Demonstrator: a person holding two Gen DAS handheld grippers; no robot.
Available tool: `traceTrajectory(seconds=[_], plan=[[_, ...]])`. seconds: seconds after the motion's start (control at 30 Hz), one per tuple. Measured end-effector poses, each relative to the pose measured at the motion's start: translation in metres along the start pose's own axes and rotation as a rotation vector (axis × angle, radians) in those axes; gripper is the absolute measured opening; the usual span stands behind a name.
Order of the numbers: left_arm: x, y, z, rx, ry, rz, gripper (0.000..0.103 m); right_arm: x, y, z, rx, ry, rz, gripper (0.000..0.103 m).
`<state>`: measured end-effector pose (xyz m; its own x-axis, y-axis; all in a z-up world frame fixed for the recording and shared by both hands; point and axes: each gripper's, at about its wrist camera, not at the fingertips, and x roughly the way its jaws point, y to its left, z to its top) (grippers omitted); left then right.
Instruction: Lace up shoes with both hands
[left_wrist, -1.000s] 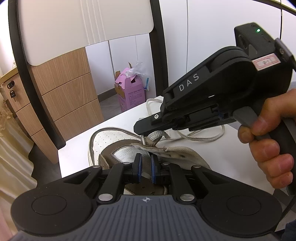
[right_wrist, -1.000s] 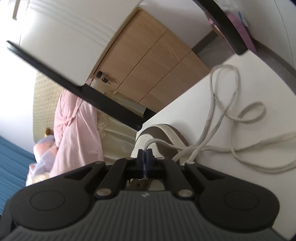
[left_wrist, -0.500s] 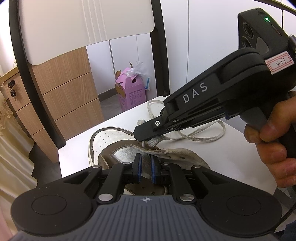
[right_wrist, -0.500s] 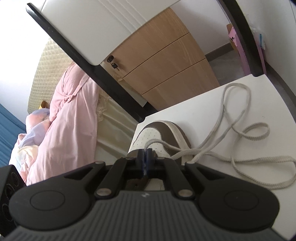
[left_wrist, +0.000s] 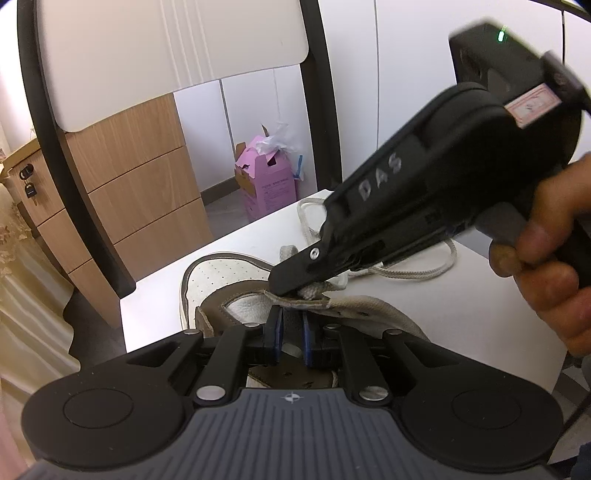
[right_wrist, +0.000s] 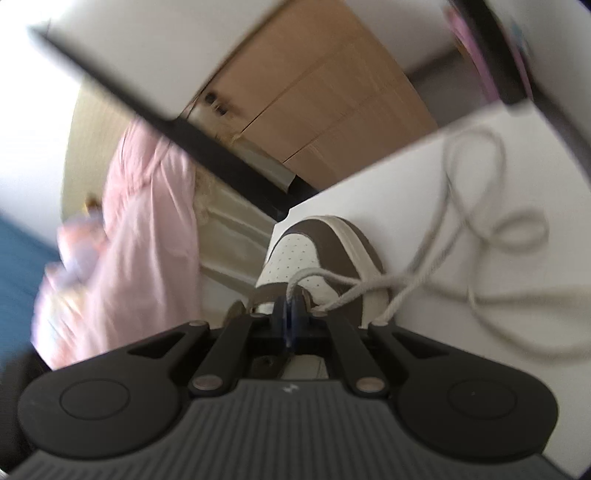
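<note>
The shoe (left_wrist: 236, 291) lies on the white table (left_wrist: 424, 306). The right gripper (left_wrist: 291, 286) is clamped on the soft lace (right_wrist: 369, 286) (best pinched near its end); the left gripper (left_wrist: 291, 336) clamps the shoe's flap.

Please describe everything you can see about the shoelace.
The shoelace is a flat woven cord, off-white to beige, looking like cotton. Most of it lies slack in loose loops on the white table beyond the shoe. One end runs back to the shoe's eyelet edge, where the right hand-held gripper is shut on it. Its far parts are blurred in the right wrist view.
</note>
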<state>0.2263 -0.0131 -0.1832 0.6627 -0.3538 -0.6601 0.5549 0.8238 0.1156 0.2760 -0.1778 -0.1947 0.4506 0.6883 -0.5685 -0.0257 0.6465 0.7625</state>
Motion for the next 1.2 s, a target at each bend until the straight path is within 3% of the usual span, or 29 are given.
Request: traceTrajectory(seconds=[0.27,0.53,0.83,0.97,1.2], plan=[[0.000,-0.006,0.000,0.038,-0.026,0.029,0.013,-0.005,-0.022,0.002,0.205,-0.008,0.091,0.004],[0.003,-0.003,0.002,0.038,-0.024,0.028,0.013,-0.007,-0.024,0.000,0.255,-0.017,0.108,0.004],[-0.001,-0.005,0.002,0.015,-0.024,0.024,0.013,-0.010,-0.027,-0.012,0.318,-0.089,0.101,0.002],[0.001,-0.003,0.001,-0.011,-0.015,0.004,0.013,-0.013,-0.032,-0.020,0.386,-0.146,0.104,0.002],[0.007,0.001,-0.001,0.004,-0.003,-0.051,0.009,-0.012,-0.031,-0.024,0.381,-0.156,0.094,0.002]])
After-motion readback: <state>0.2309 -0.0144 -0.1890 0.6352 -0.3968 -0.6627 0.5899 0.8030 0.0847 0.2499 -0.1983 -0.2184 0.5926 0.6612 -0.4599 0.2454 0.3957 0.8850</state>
